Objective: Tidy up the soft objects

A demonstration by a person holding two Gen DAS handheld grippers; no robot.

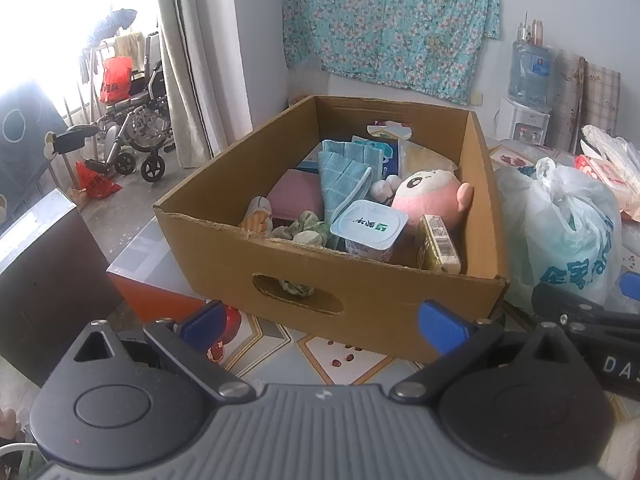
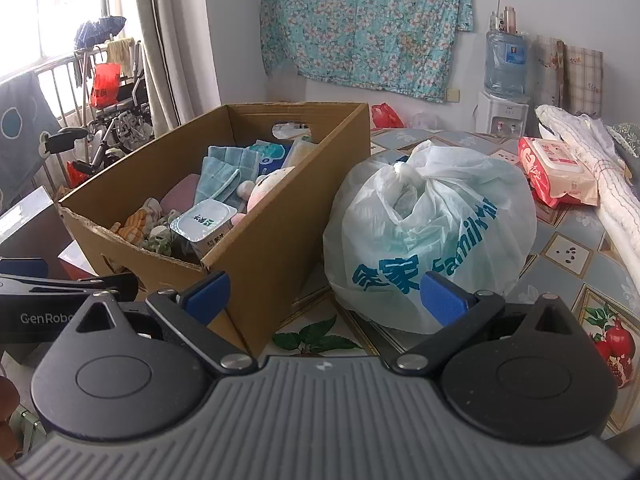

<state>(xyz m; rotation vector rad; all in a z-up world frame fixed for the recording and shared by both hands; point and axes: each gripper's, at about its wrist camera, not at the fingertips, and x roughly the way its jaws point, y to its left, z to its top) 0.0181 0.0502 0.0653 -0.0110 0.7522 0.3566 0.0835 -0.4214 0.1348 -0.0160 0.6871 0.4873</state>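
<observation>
A brown cardboard box (image 1: 280,264) (image 2: 280,216) stands on the patterned table. Inside lie a pink-and-white plush toy (image 1: 430,196) (image 2: 264,190), a blue cloth (image 1: 344,178) (image 2: 220,178), a pink sponge (image 1: 298,194), a green crumpled cloth (image 1: 306,230), a yogurt tub (image 1: 368,232) (image 2: 204,226) and a small carton (image 1: 440,246). My left gripper (image 1: 322,322) is open just in front of the box's near wall, holding nothing. My right gripper (image 2: 324,294) is open between the box's corner and a tied white plastic bag (image 2: 432,220) (image 1: 568,224).
A red wet-wipes pack (image 2: 556,170) and folded white fabric (image 2: 600,168) lie at the table's right. A water dispenser (image 2: 504,80) stands at the back wall under a floral cloth (image 2: 364,20). A wheelchair (image 1: 136,128) and an orange-sided box (image 1: 152,276) are at left.
</observation>
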